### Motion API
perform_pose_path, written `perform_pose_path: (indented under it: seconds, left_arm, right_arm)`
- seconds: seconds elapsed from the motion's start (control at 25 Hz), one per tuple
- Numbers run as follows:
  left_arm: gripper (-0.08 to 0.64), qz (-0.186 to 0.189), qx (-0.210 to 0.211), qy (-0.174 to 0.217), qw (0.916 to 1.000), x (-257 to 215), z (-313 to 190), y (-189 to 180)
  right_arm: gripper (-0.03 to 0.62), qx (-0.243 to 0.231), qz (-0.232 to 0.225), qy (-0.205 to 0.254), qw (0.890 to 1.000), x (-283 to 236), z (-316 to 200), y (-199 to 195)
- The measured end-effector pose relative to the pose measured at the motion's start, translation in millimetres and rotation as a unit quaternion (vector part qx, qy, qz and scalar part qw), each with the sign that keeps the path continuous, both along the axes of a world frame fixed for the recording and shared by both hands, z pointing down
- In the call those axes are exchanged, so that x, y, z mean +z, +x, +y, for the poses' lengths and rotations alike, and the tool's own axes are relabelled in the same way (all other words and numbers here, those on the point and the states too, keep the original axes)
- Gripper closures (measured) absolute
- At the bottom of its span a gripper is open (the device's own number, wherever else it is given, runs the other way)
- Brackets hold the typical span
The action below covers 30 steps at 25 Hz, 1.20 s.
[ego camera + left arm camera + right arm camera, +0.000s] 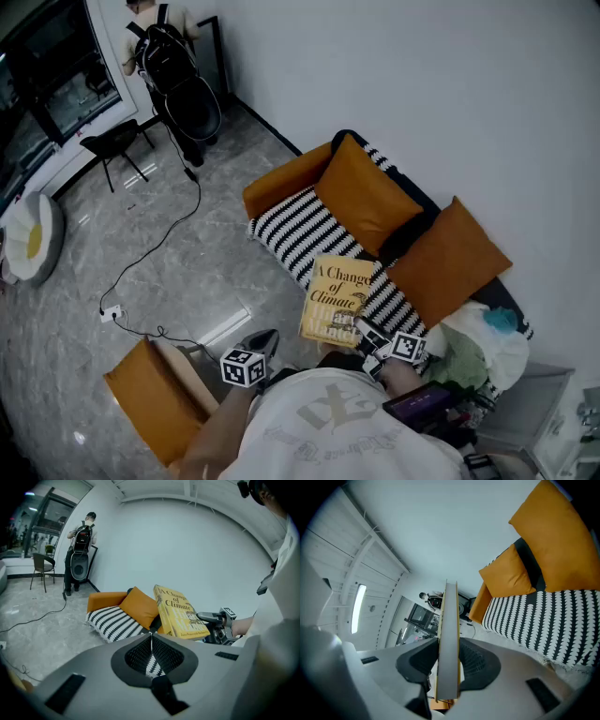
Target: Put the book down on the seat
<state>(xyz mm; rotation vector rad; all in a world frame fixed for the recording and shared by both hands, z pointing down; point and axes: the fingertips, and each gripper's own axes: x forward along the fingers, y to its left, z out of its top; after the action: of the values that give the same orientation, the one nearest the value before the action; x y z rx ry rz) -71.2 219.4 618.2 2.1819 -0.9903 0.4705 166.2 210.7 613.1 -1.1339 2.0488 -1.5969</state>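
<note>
Right hand-held gripper point(364, 332) clamps book point(337, 298) near striped seat point(291, 230); left hand-held gripper point(266, 337) closed

Open seat ahead of us
We see the striped seat point(286, 232) bare in front; orange cushions point(364, 194) crowd its back.

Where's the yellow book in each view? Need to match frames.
Head view: book lower centre, overlapping the striped seat.
Left gripper view: book right of centre, tilted.
Right gripper view: book centre, edge-on between the jaws.
Shared landmark: striped seat, in all three.
</note>
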Motion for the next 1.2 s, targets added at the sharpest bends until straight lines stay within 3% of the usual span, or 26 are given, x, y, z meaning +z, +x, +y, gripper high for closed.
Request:
perform_pose_path:
  seconds: [0.2, 0.56, 0.8, 1.04, 1.2]
  left_arm:
    - [0.541, 0.0, 0.003, -0.002, 1.0, 0.4, 7.0, -2.0]
    - [0.541, 0.004, -0.013, 0.01, 0.9999, -3.5, 12.1, -6.6]
    - [0.541, 0.006, -0.025, 0.012, 0.9996, -6.8, 14.0, -21.9]
    - [0.541, 0.003, -0.028, 0.013, 0.9995, -8.4, 13.6, -33.3]
    - [0.541, 0.004, -0.033, 0.011, 0.9994, -7.9, 11.8, -41.1]
  right_arm:
    - [0.442, 0.003, -0.007, 0.002, 1.0, -3.6, 4.1, -4.0]
    - [0.443, -0.009, -0.033, 0.044, 0.998, -18.9, -0.6, -10.6]
    - [0.445, 0.007, -0.057, 0.012, 0.998, -9.6, -3.4, -22.5]
    - [0.446, -0.004, -0.018, 0.026, 0.999, -10.6, -6.8, -27.6]
    - [0.446, 0.007, -0.01, -0.002, 1.0, -3.1, -7.1, -28.8]
